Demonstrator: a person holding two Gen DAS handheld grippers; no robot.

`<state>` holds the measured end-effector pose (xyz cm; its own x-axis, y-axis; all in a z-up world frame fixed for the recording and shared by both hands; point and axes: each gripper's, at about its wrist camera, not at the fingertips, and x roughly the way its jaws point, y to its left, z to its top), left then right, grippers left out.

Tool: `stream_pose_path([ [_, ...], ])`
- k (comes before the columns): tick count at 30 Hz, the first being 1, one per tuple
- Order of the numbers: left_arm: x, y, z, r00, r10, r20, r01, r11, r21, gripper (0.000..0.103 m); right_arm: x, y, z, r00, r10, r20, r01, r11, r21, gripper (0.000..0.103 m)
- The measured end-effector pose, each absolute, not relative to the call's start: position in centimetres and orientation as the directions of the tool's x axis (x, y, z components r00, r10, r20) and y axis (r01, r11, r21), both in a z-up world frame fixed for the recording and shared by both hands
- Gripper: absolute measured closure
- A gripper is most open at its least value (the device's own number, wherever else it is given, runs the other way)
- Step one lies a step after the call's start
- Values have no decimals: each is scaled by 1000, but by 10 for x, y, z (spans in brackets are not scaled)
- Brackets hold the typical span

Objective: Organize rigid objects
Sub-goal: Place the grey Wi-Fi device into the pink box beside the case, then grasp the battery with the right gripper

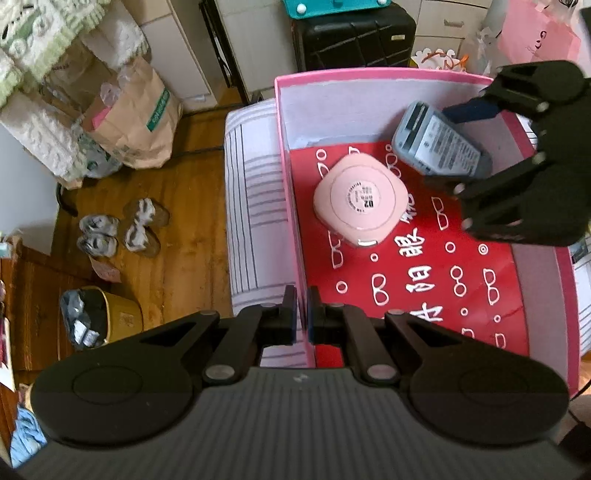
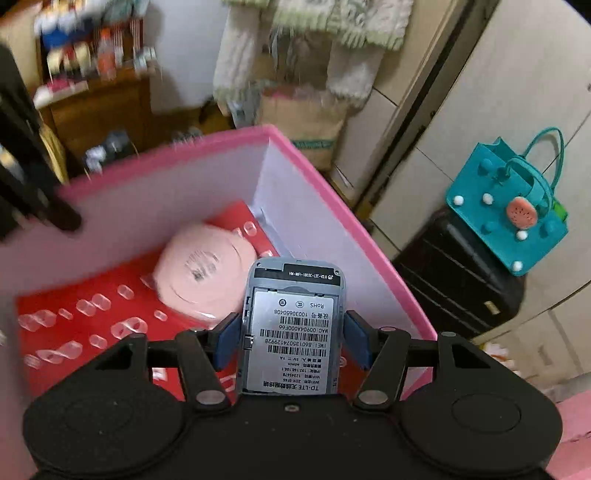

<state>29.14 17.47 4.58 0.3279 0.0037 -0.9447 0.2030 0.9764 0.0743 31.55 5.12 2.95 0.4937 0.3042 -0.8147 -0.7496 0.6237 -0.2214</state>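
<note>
An open pink box (image 1: 369,72) has a red sheet printed with white glasses (image 1: 424,280) on its floor. A pink rounded-square case (image 1: 360,199) lies label-up on that sheet. My left gripper (image 1: 303,319) is shut on the box's left wall at its near end. My right gripper (image 1: 443,146) hangs over the box's far right part, shut on a grey pocket router (image 1: 439,147), label side up. In the right wrist view the router (image 2: 291,295) sits between the blue pads of the right gripper (image 2: 291,339), above the box (image 2: 332,184) and beside the pink case (image 2: 207,277).
The box rests on a striped cloth surface (image 1: 251,206). On the wooden floor to the left lie slippers (image 1: 140,225), a lined yellow bin (image 1: 107,314) and a paper bag (image 1: 136,118). Behind the box stands a black suitcase (image 1: 354,33) with a teal bag (image 2: 509,210) on it.
</note>
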Motion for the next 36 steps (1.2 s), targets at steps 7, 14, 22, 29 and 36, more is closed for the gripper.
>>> stream_pose_path([
  [7,290,171,47,350,15,-937,205,974,92,98,316,38,42,463,389,-797,-751,650,-119,37],
  [14,279,170,46,393,16,-919,218,970,110,99,285,-23,90,510,501,-699,-697,717,6,46],
  [22,277,174,46,407,-6,-913,204,975,84,99,251,-101,90,571,461,-680,-554,827,95,56],
  [29,273,174,45,391,-3,-920,196,977,80,99,244,-132,36,521,303,-798,-422,904,68,55],
  [36,269,174,50,412,-7,-911,185,980,76,99,234,-154,-12,512,211,-833,-368,930,9,57],
])
